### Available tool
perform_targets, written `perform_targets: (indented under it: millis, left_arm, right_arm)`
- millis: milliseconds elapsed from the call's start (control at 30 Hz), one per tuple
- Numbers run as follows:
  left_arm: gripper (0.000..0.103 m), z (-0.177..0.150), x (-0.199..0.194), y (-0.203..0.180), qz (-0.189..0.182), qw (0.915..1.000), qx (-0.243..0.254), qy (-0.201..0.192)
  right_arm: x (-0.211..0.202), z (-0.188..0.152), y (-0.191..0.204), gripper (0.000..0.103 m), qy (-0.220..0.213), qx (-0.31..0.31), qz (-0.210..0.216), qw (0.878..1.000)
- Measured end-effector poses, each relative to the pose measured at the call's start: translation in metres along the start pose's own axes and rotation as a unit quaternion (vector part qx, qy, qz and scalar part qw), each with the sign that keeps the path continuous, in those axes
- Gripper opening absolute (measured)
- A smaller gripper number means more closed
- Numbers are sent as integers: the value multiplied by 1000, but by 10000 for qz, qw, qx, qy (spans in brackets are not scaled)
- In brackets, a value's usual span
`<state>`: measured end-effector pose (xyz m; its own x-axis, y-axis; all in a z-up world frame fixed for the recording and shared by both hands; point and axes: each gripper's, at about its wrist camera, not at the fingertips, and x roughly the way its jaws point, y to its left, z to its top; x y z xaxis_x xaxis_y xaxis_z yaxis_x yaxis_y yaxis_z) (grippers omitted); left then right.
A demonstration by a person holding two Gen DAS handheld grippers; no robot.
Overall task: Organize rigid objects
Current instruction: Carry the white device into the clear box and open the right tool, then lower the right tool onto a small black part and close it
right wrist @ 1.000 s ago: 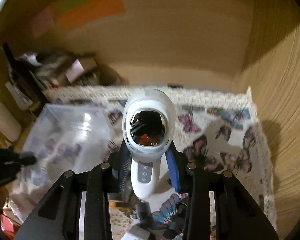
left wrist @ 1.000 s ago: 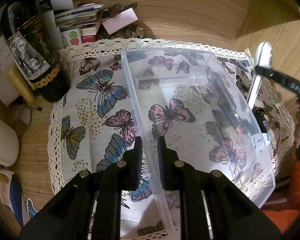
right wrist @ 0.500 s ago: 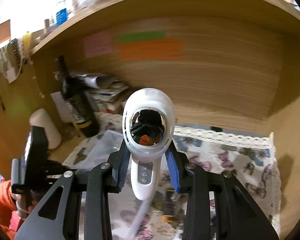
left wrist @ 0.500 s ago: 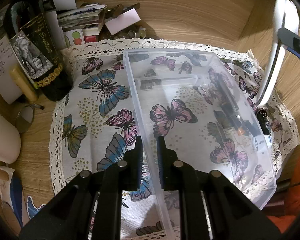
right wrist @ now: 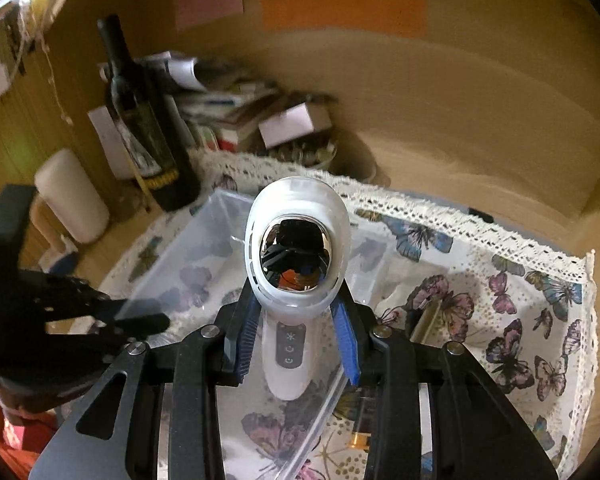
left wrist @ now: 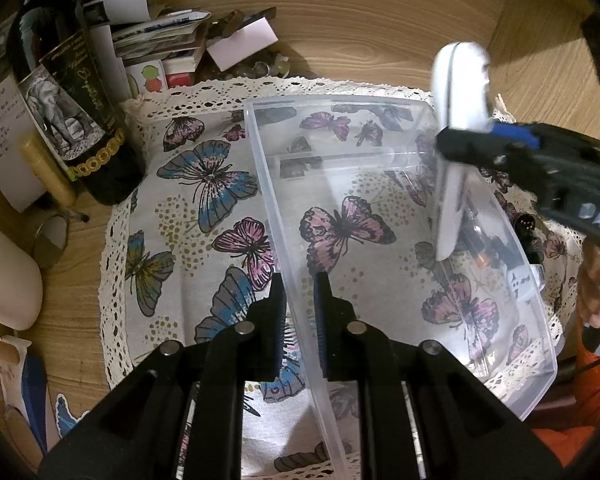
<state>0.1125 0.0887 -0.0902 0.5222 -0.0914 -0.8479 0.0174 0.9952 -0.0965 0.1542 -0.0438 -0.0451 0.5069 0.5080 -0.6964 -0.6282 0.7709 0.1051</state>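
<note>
A clear plastic bin (left wrist: 266, 184) stands on a butterfly-print cloth (left wrist: 188, 184). My left gripper (left wrist: 300, 280) is shut on the bin's left wall, one finger inside and one outside. My right gripper (right wrist: 296, 298) is shut on a white handheld device (right wrist: 296, 248) with a mirrored oval head and a button strip. In the left wrist view the white device (left wrist: 460, 92) hangs upright over the bin's right side, held by the right gripper (left wrist: 470, 138). From the right wrist view the bin (right wrist: 204, 248) lies below and to the left, with the left gripper (right wrist: 140, 320) at its near edge.
A dark wine bottle (left wrist: 72, 112), a stack of papers and books (left wrist: 160, 36) and a white cylinder (left wrist: 4, 272) crowd the left and back. Small dark items (left wrist: 528, 236) lie on the cloth beside the bin's right wall. A wooden wall closes the back.
The right gripper has carried the white device from the right edge to over the bin's right side. The left gripper and the bin have stayed put.
</note>
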Motion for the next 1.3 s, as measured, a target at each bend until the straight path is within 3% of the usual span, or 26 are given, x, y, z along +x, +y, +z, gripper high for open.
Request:
perform_targets:
  millis: [333, 567, 800, 1033, 1300]
  left_arm:
    - [15, 0, -1, 1, -54, 10000, 16, -21]
    - [15, 0, -1, 1, -56, 10000, 23, -18]
    - [15, 0, -1, 0, -55, 10000, 24, -19]
    - [15, 0, -1, -1, -29, 10000, 33, -9]
    - [15, 0, 0, -1, 2, 10000, 80, -10]
  right_arm:
    - [31, -1, 1, 32, 536, -167, -72, 9984]
    - [40, -4, -3, 33, 680, -110, -2, 9976]
    - [27, -5, -1, 35, 463, -191, -91, 9987]
    - [-9, -4, -5, 38, -17, -150, -227, 9996]
    - [-56, -19, -31, 46, -535, 151, -697, 9960]
